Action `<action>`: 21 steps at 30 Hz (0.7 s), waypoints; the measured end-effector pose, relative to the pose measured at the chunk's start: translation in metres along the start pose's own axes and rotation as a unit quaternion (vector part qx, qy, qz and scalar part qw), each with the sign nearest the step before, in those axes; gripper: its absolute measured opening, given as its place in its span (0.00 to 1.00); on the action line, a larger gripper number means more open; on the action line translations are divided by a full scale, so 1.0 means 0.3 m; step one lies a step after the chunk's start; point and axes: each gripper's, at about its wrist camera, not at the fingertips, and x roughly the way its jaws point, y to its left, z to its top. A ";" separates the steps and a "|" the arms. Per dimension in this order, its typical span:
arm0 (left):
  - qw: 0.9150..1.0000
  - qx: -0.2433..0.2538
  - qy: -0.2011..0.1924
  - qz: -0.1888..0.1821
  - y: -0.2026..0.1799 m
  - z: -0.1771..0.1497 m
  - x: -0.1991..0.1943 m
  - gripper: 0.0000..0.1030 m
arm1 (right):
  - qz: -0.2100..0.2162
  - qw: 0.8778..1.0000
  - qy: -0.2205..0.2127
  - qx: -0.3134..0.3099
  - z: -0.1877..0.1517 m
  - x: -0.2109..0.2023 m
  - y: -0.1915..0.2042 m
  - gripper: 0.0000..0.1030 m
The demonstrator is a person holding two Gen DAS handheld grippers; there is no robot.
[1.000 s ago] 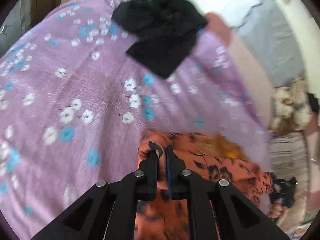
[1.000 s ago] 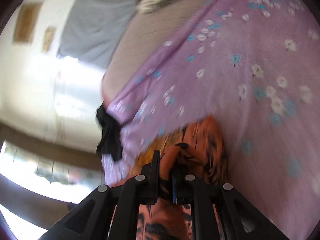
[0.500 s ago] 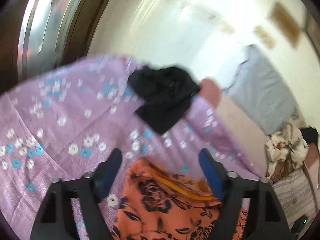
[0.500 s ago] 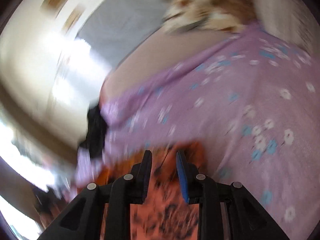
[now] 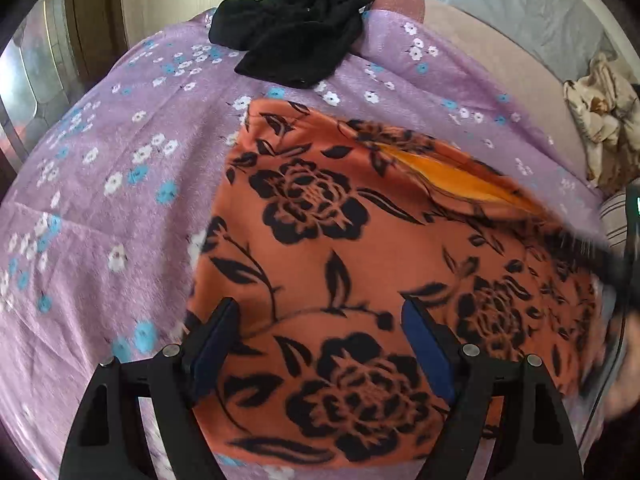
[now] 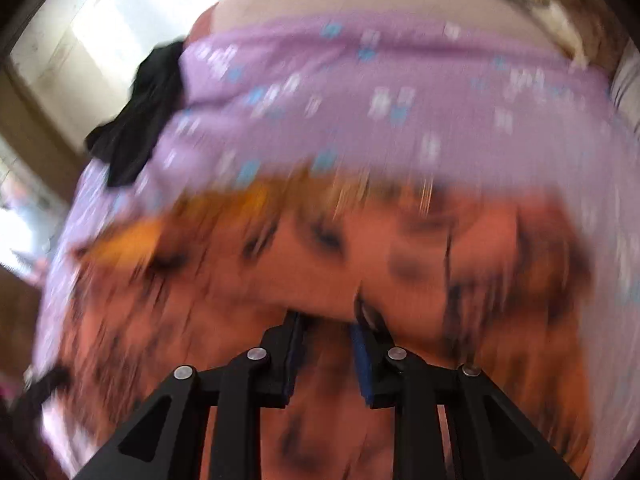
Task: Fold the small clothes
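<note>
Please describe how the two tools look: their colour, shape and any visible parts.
Both the left tool and the right tool are matte black, with angular arms that have triangular cut-outs, round silver screws at the joints, and flat fingers lined with dark blue pads. No cables or sleeves show.

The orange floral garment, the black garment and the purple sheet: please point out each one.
orange floral garment (image 5: pixel 320 208): left wrist view, on a black rose print.
black garment (image 5: pixel 292 36): left wrist view, middle of the crumpled pile.
purple sheet (image 5: pixel 100 184): left wrist view, bare flowered part at left.
</note>
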 end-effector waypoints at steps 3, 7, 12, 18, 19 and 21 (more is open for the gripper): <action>1.000 -0.014 -0.007 0.010 0.037 0.037 -0.001 0.81 | -0.009 0.996 -0.051 0.067 0.110 -0.004 -0.043 0.27; 0.999 -0.043 -0.009 0.029 0.093 0.051 -0.005 0.81 | 0.096 0.993 -0.068 0.030 0.080 -0.083 0.106 0.27; 0.997 -0.065 0.022 0.040 0.142 0.038 0.031 0.81 | 0.184 0.978 0.026 -0.091 -0.078 -0.043 0.419 0.27; 0.996 -0.057 0.045 0.046 0.173 0.019 0.074 0.82 | 0.162 0.982 0.046 -0.090 -0.008 0.193 0.642 0.28; 0.997 -0.055 0.043 0.046 0.173 0.022 0.072 0.82 | 0.159 0.983 0.043 -0.076 0.016 0.215 0.651 0.26; 0.997 -0.044 0.034 0.055 0.169 0.032 0.065 0.82 | 0.172 0.984 0.046 -0.028 0.069 0.237 0.645 0.26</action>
